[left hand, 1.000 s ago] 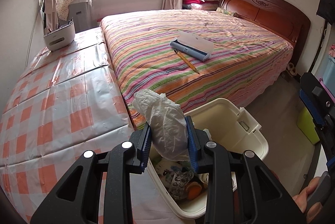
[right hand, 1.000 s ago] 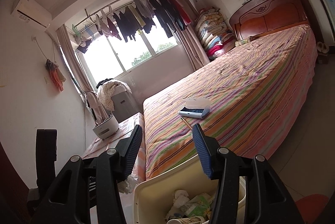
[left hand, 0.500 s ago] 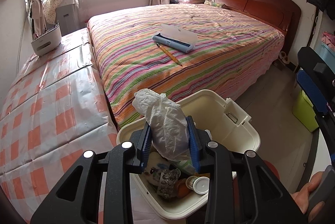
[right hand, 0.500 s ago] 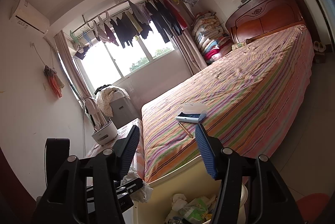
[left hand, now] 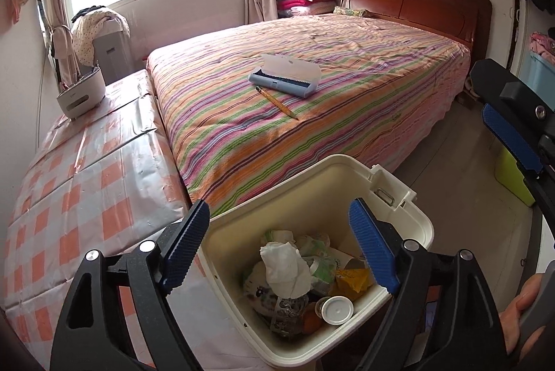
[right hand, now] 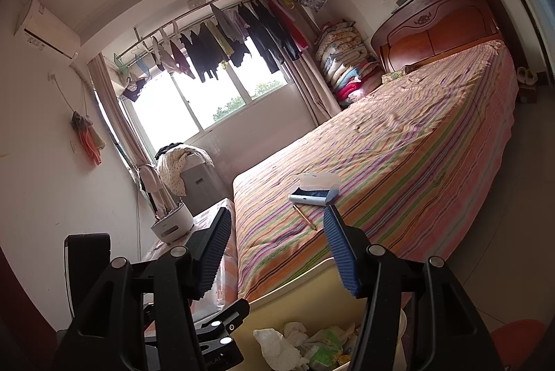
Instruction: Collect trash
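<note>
Left gripper point(left hand: 279, 242): lower centre of the left wrist view, above the open bin; jaws opening, already wide, nothing between the pads.
Right gripper point(right hand: 277, 253): lower centre of the right wrist view; jaws moderately apart, empty, pointing across the bed.
Trash bin point(left hand: 421, 234): cream plastic, lid off, lower centre of frame; part full of wrappers, a cup lid and foil.
Crumpled white bag point(left hand: 286, 267): on top of the heap inside the bin, below the left jaws and clear of them.
Bed point(left hand: 347, 66): striped cover, middle of frame; carries an open blue pencil case point(left hand: 284, 80) and a pencil point(left hand: 276, 102).
Key relation: pencil lies beyond both grippers, long axis running from upper left to lower right; right gripper appears to aim nearer it.
Judgement: drop done; whether pencil and case count as trash is unclear.
</note>
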`<state>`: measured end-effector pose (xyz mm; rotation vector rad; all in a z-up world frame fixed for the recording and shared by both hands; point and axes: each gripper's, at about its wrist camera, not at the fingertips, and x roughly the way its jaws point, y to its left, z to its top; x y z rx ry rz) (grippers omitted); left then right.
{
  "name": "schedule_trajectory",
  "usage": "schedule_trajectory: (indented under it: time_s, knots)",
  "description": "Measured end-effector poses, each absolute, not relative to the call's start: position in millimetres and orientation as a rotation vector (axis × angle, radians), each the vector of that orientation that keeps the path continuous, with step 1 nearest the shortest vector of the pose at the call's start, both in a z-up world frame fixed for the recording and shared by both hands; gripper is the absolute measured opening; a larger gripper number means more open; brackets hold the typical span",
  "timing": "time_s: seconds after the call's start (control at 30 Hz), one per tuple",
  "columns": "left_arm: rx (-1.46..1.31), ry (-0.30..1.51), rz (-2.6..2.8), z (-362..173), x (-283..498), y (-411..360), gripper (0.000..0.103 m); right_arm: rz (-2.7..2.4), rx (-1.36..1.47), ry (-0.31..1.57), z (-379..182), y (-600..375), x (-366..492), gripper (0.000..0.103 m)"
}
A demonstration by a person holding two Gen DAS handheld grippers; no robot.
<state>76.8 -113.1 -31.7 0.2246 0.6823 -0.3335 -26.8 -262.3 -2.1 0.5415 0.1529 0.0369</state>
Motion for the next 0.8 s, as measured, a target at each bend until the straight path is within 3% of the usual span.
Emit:
schedule_trajectory:
  time_s: [0.37,0.43,0.67,0.73,0.8]
  knots:
    - [0.226,0.656,-0.188,-27.0,74.0,-68.9,0.086,0.025,0.507,0.179,-2.5,-251.9,-23.8,0.055]
    - [0.222,0.655,-0.147,-27.1,69.4,-57.8,0.087,0.021,0.487,0.194,-3.3,-246.6,-22.5,0.064]
    - [0.146,0.663,-0.019,-16.4,43.9,-9.6,0.088,0.058,0.404,0.277,-2.7,-215.0,-30.4,0.066]
    - [0.129,0.665,0.018,-12.7,34.7,2.8,0.09,0.077,0.383,0.319,-3.6,-204.1,-35.3,0.072]
    - [0.122,0.663,0.044,-9.2,24.8,13.3,0.09,0.096,0.373,0.35,-5.3,-195.3,-42.8,0.073]
